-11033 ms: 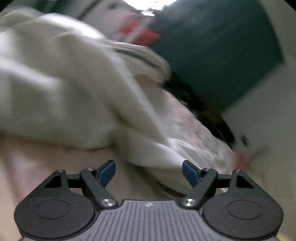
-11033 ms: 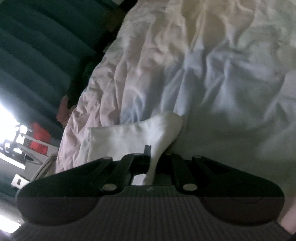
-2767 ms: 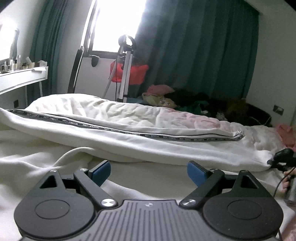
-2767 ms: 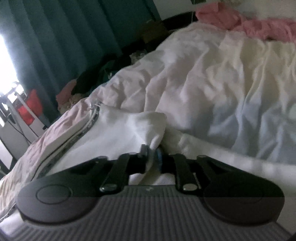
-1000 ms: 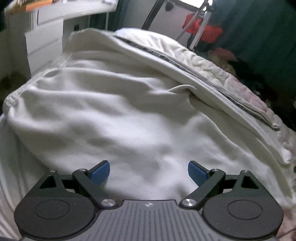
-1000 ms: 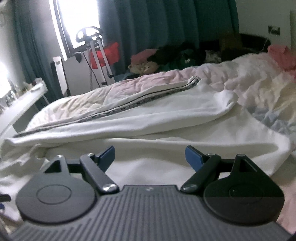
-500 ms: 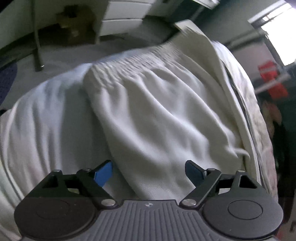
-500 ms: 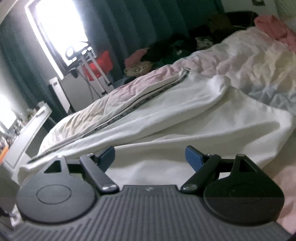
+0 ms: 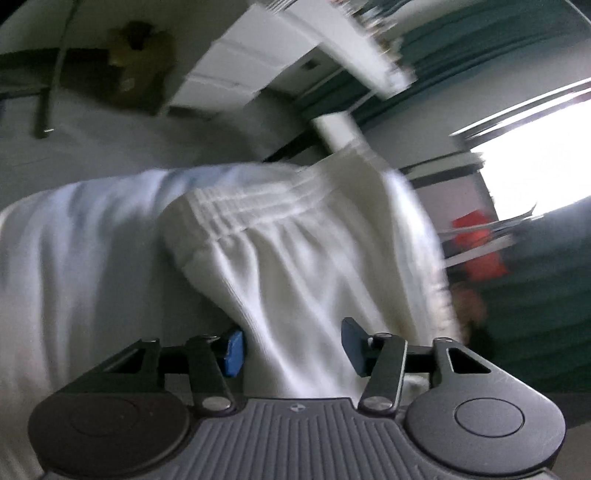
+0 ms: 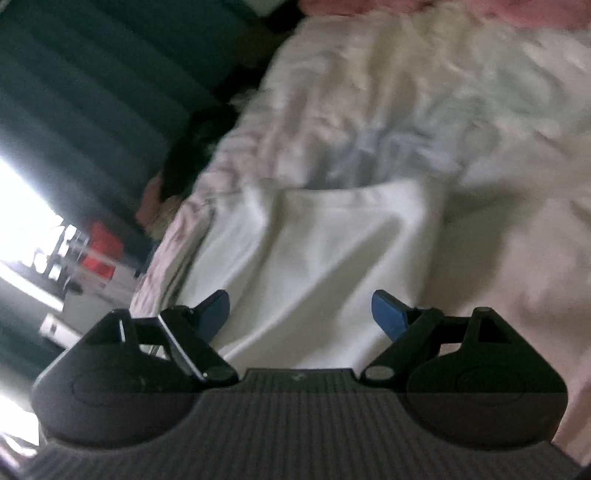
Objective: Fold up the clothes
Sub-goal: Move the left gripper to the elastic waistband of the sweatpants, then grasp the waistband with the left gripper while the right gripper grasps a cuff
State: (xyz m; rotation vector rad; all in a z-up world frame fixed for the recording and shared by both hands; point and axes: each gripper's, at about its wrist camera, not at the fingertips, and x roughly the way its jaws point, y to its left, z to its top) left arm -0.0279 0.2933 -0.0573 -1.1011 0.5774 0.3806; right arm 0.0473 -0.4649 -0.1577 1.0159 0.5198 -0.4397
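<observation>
The white trousers lie spread on the bed, their gathered elastic waistband at the bed's edge nearest the white dresser. The left gripper hovers low over the cloth just below that waistband with its blue pads spread, the garment's side fold running between them; whether the pads touch the fabric cannot be told through the blur. In the right wrist view the other end of the trousers lies flat on the rumpled, pale pink-tinted bedding, and the right gripper is held above it with its jaws wide apart and nothing between them but the cloth below. Beyond the bed's far edge hang dark teal curtains, with a bright window beside them. A red object sits on a stand by the window, a dark heap of clothing lies against the bed's far edge, and something pink rests at the bed's top corner. The floor between bed and dresser shows grey, with a brownish object on it near the dresser.
</observation>
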